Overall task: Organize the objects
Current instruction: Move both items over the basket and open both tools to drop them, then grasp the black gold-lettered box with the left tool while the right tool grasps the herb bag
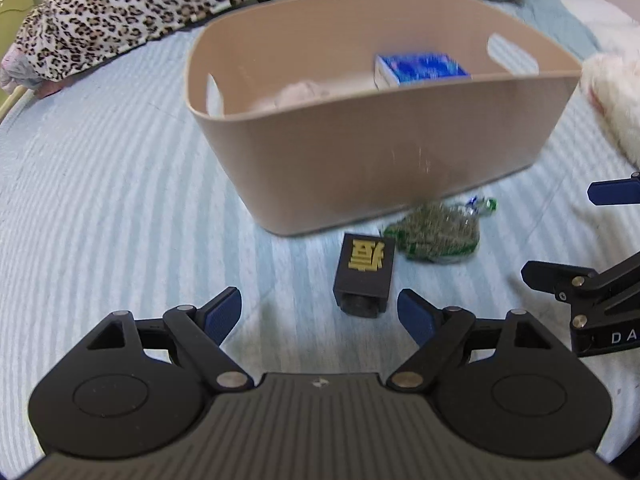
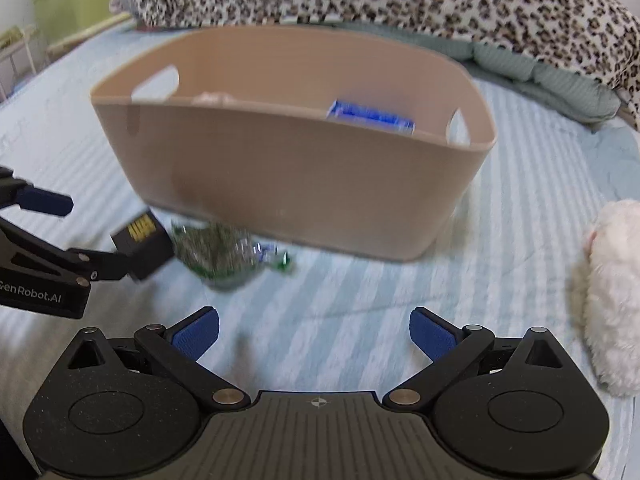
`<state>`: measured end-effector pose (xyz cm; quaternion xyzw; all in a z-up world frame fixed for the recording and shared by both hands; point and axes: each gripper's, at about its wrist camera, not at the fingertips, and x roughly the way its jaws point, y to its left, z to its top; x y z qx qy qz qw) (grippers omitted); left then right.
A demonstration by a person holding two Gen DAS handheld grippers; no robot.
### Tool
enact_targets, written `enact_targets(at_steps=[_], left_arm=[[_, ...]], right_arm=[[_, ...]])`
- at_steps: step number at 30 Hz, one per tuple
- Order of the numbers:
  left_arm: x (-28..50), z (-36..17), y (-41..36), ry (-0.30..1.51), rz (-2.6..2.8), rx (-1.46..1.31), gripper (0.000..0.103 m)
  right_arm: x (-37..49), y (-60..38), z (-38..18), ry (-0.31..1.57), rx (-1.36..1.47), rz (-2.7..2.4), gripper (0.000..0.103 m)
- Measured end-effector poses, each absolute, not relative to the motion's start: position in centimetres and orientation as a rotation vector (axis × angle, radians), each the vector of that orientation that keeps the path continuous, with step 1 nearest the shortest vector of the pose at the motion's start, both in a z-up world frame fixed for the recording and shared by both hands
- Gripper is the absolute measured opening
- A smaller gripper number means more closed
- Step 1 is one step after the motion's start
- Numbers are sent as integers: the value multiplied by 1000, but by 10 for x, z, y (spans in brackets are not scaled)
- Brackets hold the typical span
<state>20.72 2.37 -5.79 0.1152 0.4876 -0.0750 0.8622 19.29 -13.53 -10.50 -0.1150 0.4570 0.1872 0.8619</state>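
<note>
Both grippers empty rn, pointed down at the bed. My left gripper (image 1: 320,316) has jaws well apart w/ nothing between them; the black box (image 1: 365,272) w/ gold lettering lies just ahead of the tips, slightly right of centre, so I judge that's the left's next pick, since it lines up almost straight on. My right gripper (image 2: 315,334) is spread as wide as it goes, also holding nothing, only striped bedsheet (image 2: 360,288) under it. The green crinkly packet (image 2: 218,254) sits fwd-left of it, touching or nearly touching the black box, right at the foot of the tan bin (image 1: 360,160). Prob wide open bc the packet is floppy & broad.

Bin stands upright mid-bed, close behind both items, so the drop-in should be short. Already inside: a blue box (image 1: 422,69) on the right side and something pale, too blurry to ID. White fluffy thing (image 2: 612,300) lies off to the right on the sheet, well apart from the rest, likely a later pick.
</note>
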Motion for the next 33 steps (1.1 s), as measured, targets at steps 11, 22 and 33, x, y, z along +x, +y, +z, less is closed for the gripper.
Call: enact_targets(at_steps=[11, 22, 33], left_arm=[[228, -87, 35, 1042, -161, 164, 86], [238, -93, 50, 1035, -158, 120, 84], [232, -85, 57, 1052, -208, 129, 36]], right_arm=[[206, -119, -133, 990, -269, 435, 103], [220, -86, -140, 938, -280, 478, 103], [217, -80, -138, 904, -244, 554, 63]])
